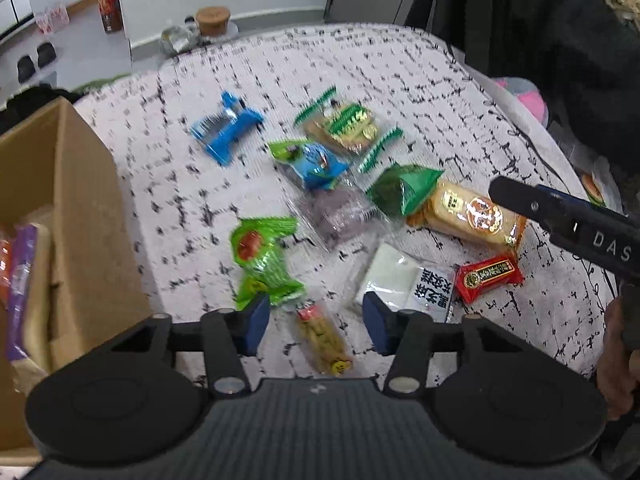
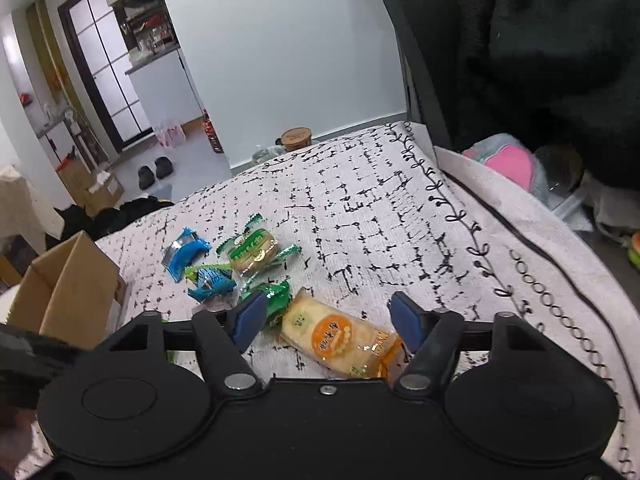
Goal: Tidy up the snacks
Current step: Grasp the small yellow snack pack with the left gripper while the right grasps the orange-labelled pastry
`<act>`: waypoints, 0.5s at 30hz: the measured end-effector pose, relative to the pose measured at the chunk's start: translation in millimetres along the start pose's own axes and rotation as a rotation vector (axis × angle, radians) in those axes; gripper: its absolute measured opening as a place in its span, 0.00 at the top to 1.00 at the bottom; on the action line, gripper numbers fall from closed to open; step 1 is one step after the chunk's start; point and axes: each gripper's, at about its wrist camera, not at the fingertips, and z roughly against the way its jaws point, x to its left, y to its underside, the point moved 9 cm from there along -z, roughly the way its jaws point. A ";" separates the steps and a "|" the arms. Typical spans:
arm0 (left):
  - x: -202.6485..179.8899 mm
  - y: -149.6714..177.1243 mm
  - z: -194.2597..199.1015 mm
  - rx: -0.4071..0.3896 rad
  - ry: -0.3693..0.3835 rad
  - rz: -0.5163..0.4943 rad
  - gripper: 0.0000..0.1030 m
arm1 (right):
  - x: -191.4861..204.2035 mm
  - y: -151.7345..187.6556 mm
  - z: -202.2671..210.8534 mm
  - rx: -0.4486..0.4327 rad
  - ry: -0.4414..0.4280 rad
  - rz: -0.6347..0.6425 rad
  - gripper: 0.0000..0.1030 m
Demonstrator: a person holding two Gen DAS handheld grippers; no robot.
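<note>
Left wrist view only: red packet [image 1: 489, 277], white sachet [image 1: 404, 282], yellow-green stick pack [image 1: 323, 338], cardboard box [image 1: 80, 208] holding packets. Left gripper [image 1: 316, 322]: jaws apart, astride the stick pack, pads clear. Right gripper [image 2: 330, 320]: jaws apart, over the orange-labelled cracker pack [image 2: 340, 338] on the patterned cloth [image 2: 380, 208], not pressing.

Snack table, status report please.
Left gripper open over yellow snack stick. Right gripper open around orange cracker pack. Nothing blocking.
</note>
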 end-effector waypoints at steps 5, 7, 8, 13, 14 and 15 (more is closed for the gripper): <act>1.6 3.9 -13.6 0.049 -0.025 0.027 0.57 | 4.0 3.5 -7.0 0.007 -0.030 0.025 0.39; 3.1 6.2 -18.8 0.074 -0.051 0.025 0.60 | 4.1 5.5 -11.0 0.020 -0.037 0.018 0.42; 4.4 8.1 -21.3 0.089 -0.060 0.032 0.60 | 4.0 6.1 -12.5 0.025 -0.038 0.017 0.42; 0.7 7.8 -26.9 0.098 -0.066 0.028 0.62 | 4.0 19.4 -24.1 0.105 -0.029 0.035 0.44; 0.5 7.3 -27.3 0.097 -0.068 0.027 0.63 | 3.0 25.0 -27.6 0.137 -0.021 0.039 0.47; 0.3 7.0 -27.8 0.095 -0.071 0.025 0.67 | 2.7 29.0 -30.6 0.159 -0.015 0.040 0.48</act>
